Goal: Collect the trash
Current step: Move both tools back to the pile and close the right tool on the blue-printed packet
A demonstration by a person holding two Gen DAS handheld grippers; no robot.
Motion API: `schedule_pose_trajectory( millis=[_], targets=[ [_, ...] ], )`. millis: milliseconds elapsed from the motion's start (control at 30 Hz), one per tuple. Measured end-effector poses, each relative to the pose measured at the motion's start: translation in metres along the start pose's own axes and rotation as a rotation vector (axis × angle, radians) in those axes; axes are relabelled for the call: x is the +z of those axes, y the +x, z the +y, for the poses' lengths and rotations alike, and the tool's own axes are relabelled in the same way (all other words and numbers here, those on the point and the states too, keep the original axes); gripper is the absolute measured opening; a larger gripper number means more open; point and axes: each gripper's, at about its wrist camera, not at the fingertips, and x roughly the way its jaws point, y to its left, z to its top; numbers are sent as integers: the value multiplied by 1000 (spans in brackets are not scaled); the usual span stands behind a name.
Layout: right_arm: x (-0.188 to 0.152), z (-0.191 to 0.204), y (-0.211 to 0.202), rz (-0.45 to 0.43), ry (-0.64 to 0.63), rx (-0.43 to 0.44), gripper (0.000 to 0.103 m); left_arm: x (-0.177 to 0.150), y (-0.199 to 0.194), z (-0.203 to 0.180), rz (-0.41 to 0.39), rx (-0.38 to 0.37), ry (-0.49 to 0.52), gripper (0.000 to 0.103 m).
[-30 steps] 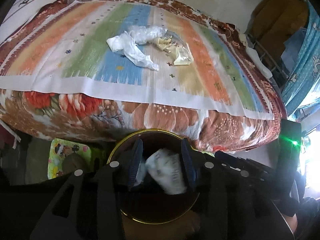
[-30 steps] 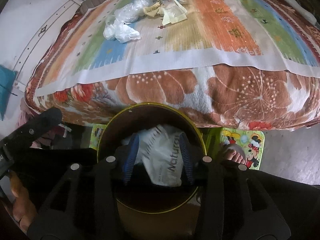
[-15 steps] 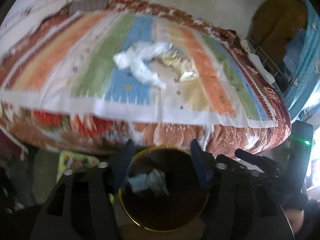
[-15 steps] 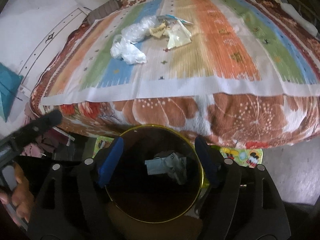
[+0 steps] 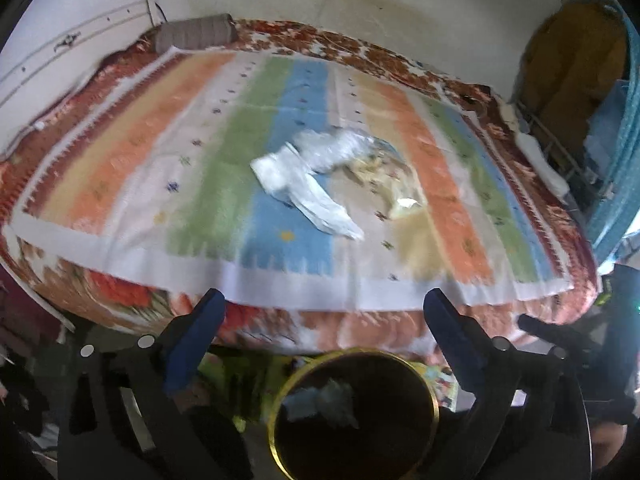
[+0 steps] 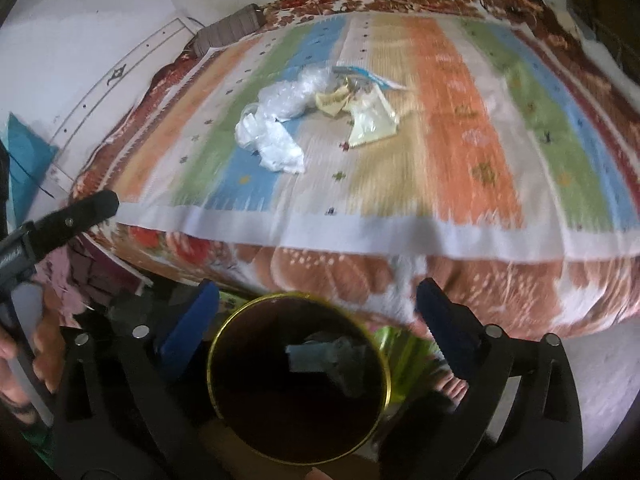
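Landmark: the round bin (image 5: 354, 420) (image 6: 298, 380) with a yellow rim and dark inside, standing on the floor at the foot of the bed (image 5: 280, 184) (image 6: 400, 160).

Left claw (image 5: 324, 340): released, its blue-padded fingers (image 5: 196, 344) spread wide with nothing between them; it hangs just above the bin, one finger to each side of the rim.

Right claw (image 6: 316, 320): released as well, fingers (image 6: 188, 328) spread wide and holding nothing; it too hangs over the bin, straddling the rim.

Trash in the bin: crumpled pale pieces (image 5: 324, 400) (image 6: 324, 354) lie inside, against the dark bottom; blur hides what they are.

Trash left on the bed: beyond the bin, well apart from it, a white plastic bag (image 5: 308, 188) (image 6: 268, 140) lies on the striped cover, with crinkled clear plastic (image 5: 344, 144) (image 6: 296, 96) touching its far end.

Wrappers: yellowish wrappers (image 5: 384, 176) (image 6: 360, 116) lie just beside the clear plastic, farther from the bin than the white bag.

Bed cover: stripes of orange, green, blue and beige, over a floral blanket (image 6: 360, 276) that hangs down right behind the bin.

Floor beside the bin: a bright green printed mat (image 6: 404, 356) shows at its rim.
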Motion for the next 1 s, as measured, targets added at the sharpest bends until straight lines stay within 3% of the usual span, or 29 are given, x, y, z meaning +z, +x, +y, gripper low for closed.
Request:
schedule_pose_trajectory(
  millis=[200,433,567,867,1000],
  targets=[
    [22,-5,10,-9,-9,-20,94,19,16,11,35,49,-48,97],
    [49,-5,14,-84,-38,-56,94,45,39,7,16,148,-6,97],
    [66,-10,19,-120,-36,-63,94,59,57,9,28,143,7,97],
    [96,-11,39,-163,-97,-155,94,77,96,19,87,178,-1,96],
    [107,-18,51,-197,-103,-203,94,84,109,23,97,160,-22,94]
  ],
)
